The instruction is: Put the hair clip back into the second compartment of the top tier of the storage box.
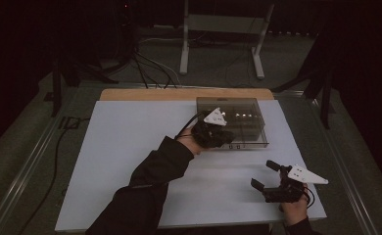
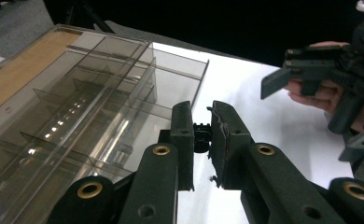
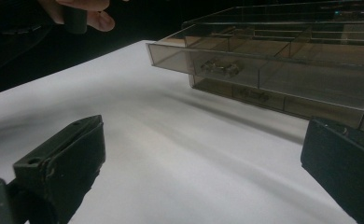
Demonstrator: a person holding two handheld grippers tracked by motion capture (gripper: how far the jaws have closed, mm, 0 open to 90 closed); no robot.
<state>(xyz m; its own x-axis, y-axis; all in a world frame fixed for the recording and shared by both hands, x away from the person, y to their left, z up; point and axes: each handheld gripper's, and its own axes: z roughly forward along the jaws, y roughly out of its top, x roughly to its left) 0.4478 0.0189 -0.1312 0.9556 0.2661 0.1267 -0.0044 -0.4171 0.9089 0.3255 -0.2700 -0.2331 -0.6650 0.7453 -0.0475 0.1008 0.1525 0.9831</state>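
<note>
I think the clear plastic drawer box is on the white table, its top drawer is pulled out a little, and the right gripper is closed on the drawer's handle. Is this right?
Not quite: the right gripper is open and holds nothing, resting apart from the box, as the high view shows. The left gripper is the one at the drawer, with something small and dark between its fingers. The clear drawer box does stand on the white table, top drawer pulled out slightly.

The high view looks forward and down over the tabletop [image 1: 130, 161]; both gripper views sit low and close, sharing the clear box [image 1: 238, 117].
</note>
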